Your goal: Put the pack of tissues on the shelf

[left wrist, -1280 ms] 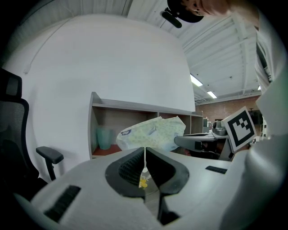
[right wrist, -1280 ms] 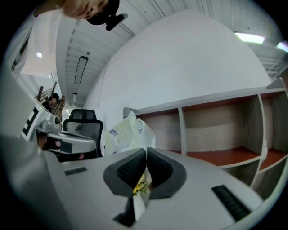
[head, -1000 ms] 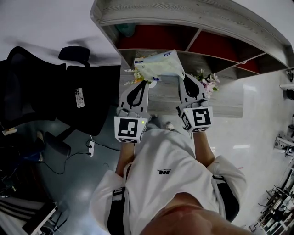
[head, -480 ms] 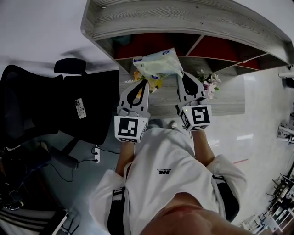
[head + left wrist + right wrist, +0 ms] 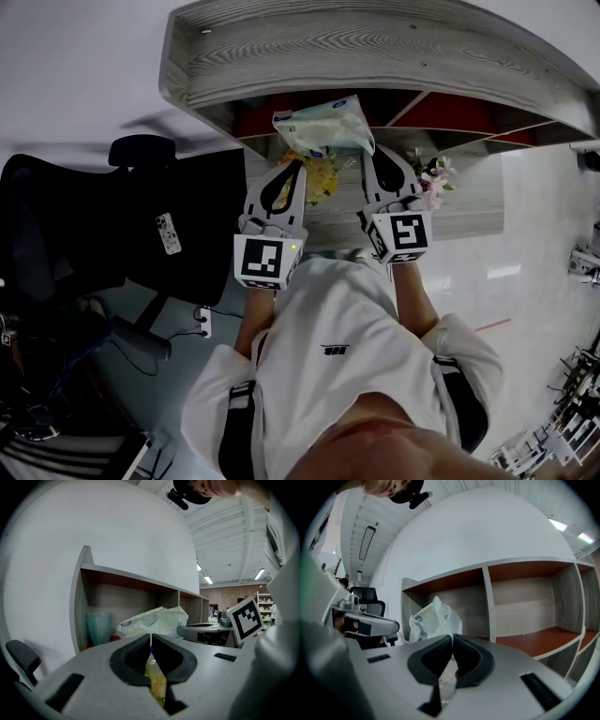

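The pack of tissues (image 5: 324,127), pale green and white plastic, hangs in the air between both grippers, right at the front of the grey shelf unit (image 5: 375,47). My left gripper (image 5: 295,162) is shut on the wrapper's left edge, and the right gripper (image 5: 372,152) is shut on its right edge. From the left gripper view the pack (image 5: 154,622) bulges beyond the shut jaws, level with a red-floored compartment (image 5: 136,606). The right gripper view shows the pack (image 5: 433,618) before the leftmost compartment.
A teal glass (image 5: 99,627) stands in the left compartment near its side wall. Flowers (image 5: 429,176) lie on the lower grey surface (image 5: 469,202). A black office chair (image 5: 141,216) with a phone (image 5: 169,233) on it stands at left. The right compartments (image 5: 529,606) look bare.
Both grippers have carried the pack up and forward, from above the lower surface to the shelf's front edge. The shelf top now fills more of the head view.
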`<action>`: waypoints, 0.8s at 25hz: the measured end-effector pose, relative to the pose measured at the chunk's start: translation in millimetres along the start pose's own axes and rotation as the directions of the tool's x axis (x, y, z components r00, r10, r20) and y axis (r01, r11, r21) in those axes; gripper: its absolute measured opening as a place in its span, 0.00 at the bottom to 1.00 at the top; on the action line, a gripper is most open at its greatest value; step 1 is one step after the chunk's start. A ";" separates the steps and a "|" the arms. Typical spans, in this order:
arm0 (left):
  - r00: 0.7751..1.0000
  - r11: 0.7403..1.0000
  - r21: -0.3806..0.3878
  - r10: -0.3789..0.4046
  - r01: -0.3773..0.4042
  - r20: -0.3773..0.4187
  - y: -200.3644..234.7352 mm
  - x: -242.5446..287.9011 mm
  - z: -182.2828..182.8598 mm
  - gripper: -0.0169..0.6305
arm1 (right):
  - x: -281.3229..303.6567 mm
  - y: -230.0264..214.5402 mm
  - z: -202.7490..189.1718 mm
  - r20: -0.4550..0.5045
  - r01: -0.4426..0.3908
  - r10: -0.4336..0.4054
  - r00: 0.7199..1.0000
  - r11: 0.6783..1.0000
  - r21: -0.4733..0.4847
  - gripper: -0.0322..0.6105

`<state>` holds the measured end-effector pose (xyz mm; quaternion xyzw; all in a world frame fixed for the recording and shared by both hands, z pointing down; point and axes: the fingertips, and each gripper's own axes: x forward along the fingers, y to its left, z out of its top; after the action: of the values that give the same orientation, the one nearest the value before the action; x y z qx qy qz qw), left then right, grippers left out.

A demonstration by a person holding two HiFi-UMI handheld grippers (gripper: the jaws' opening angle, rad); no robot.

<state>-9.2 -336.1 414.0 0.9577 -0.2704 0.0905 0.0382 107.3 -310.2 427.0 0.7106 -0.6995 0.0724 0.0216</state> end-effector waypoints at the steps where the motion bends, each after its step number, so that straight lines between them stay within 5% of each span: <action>1: 1.000 1.000 0.001 -0.002 0.002 -0.002 1.9 2.5 -0.4 0.08 | 2.8 -1.2 -0.2 0.000 0.003 -0.003 1.000 1.000 0.001 0.09; 20: 0.999 0.999 -0.014 -0.030 0.029 -0.029 26.3 36.5 -8.5 0.08 | 45.6 -21.5 -12.8 -0.030 0.056 -0.055 0.998 0.998 0.021 0.09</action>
<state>6.2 -376.0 430.0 0.9599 -0.2563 0.1022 0.0498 128.4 -353.3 447.3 0.7289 -0.6782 0.0899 0.0264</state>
